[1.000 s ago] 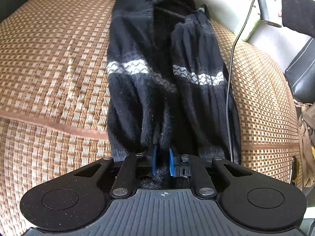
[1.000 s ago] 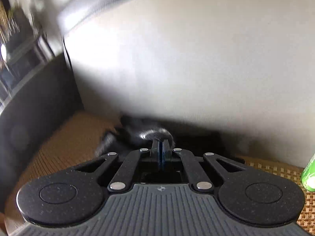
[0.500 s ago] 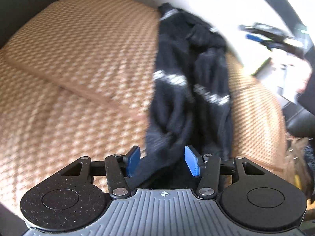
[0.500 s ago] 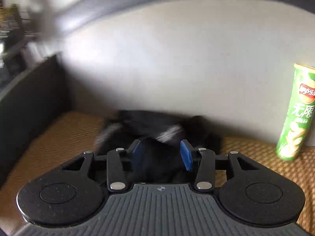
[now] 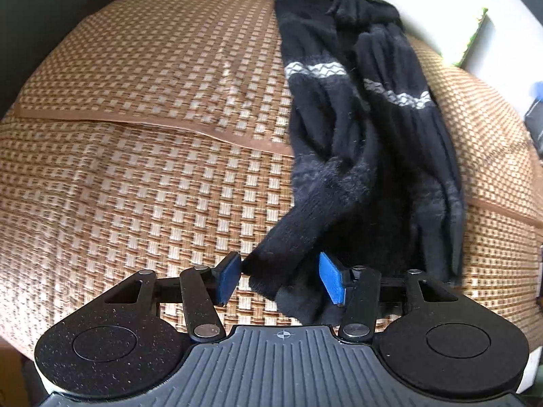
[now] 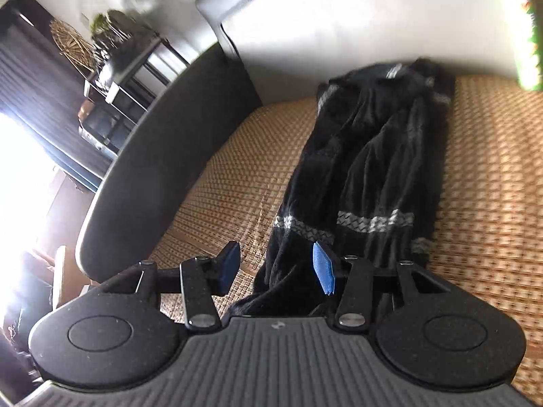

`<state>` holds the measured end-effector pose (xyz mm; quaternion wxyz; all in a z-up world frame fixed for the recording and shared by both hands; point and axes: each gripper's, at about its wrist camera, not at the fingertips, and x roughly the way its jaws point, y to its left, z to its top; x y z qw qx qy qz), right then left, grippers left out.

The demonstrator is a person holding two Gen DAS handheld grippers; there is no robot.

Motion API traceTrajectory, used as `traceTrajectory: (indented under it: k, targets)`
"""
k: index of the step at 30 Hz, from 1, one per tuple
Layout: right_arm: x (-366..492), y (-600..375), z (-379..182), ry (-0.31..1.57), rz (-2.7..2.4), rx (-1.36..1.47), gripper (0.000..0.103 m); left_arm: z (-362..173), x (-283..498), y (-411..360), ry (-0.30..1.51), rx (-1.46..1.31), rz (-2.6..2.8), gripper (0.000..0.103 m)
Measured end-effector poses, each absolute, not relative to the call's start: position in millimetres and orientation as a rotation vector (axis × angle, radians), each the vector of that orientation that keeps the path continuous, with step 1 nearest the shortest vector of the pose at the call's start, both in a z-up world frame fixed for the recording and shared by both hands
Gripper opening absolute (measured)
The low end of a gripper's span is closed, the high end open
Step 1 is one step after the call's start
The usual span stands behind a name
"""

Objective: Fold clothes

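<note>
Lying lengthwise on the woven sofa mat, the black knit garment is free: left gripper and right gripper, clamped a second ago, now gape, apparently ending one fold.

Right tongs gape above the black sweater on the woven mat.
</note>
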<state>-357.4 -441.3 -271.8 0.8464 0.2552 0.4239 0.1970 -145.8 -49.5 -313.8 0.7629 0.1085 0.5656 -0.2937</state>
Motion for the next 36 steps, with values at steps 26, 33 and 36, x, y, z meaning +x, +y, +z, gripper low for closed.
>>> traceTrajectory:
  k: [26, 33, 36]
  targets:
    - [-377, -396, -311, 0.844, 0.583, 0.212, 0.058, -296, -214, -65, 1.255, 0.151, -0.539, 0.056]
    - [-380, -373, -336, 0.905, 0.592, 0.244, 0.058, -332, -169, -60, 1.344, -0.034, -0.534, 0.055]
    - [-381, -368, -343, 0.937, 0.598, 0.220, 0.058, -342, -164, -66, 1.341, -0.058, -0.551, 0.059]
